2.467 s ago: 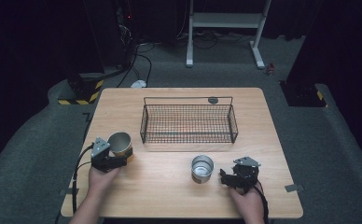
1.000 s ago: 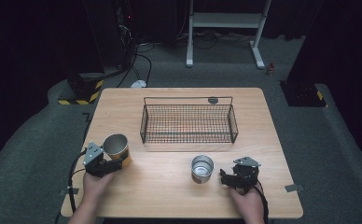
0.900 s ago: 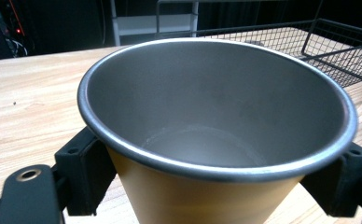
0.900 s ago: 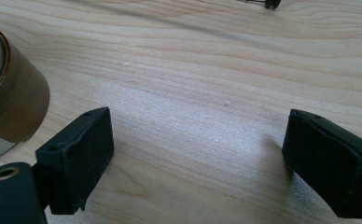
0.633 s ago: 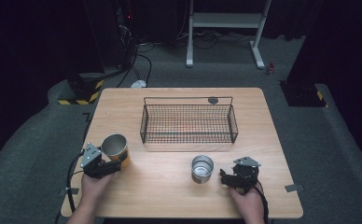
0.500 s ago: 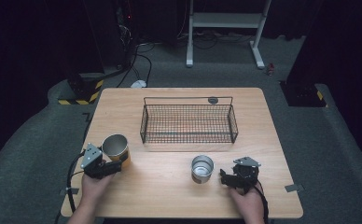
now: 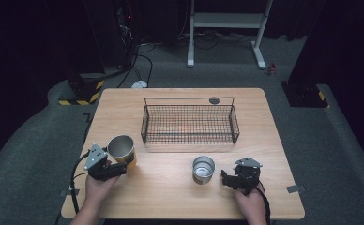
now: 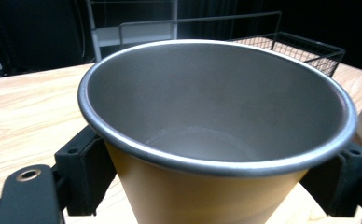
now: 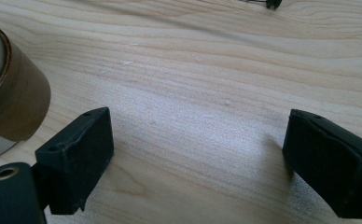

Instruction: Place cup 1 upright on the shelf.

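While clenched on it, left hand-held gripper [image 7: 117,169] has yellow cup [image 7: 122,151] between its jaws

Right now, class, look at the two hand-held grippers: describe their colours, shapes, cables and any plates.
Both are black. The left gripper carries a grey three-cornered plate on top and trails a black cable off the table edge. The right gripper has a similar grey plate and a cable running back past the wrist. Each has two blocky black jaws with small holes. The forearms are bare; no sleeves show.
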`<control>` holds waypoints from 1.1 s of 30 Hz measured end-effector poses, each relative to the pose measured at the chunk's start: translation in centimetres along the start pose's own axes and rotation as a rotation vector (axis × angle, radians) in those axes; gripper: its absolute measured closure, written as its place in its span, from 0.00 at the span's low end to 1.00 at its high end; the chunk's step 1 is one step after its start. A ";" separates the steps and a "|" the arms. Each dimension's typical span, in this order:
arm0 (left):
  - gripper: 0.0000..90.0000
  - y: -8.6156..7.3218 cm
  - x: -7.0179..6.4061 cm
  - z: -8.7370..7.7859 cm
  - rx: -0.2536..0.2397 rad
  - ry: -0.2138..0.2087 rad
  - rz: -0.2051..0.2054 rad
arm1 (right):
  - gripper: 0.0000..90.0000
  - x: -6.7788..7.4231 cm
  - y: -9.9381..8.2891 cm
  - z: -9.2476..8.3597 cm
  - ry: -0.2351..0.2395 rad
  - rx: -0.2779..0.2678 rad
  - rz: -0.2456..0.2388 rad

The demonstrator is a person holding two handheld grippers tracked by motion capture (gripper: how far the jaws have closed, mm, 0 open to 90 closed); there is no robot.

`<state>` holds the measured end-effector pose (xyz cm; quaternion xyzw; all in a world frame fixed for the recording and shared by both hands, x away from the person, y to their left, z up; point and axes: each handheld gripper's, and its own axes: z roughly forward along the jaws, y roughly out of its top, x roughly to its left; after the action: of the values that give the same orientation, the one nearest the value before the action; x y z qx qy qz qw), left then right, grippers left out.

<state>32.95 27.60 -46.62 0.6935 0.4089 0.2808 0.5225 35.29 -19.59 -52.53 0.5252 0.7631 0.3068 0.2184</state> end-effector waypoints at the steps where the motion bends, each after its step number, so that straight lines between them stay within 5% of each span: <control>1: 0.17 0.0 -0.1 0.1 -0.001 -0.002 -0.001 | 0.10 0.0 0.0 0.0 0.000 0.000 -0.001; 17: 0.17 1.5 -1.6 1.8 0.015 0.003 0.017 | 0.10 0.0 -0.1 -0.1 0.002 0.001 -0.006; 27: 0.17 2.8 -1.4 3.4 0.027 -0.016 -0.041 | 0.10 0.0 -0.1 -0.1 0.003 -0.001 -0.009; 33: 0.17 3.6 -1.3 4.2 0.031 0.012 -0.038 | 0.10 0.0 -0.1 -0.1 0.003 -0.002 -0.009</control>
<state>36.74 23.96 -44.34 0.6918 0.4296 0.2688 0.5144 35.14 -19.62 -52.54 0.5212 0.7653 0.3075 0.2192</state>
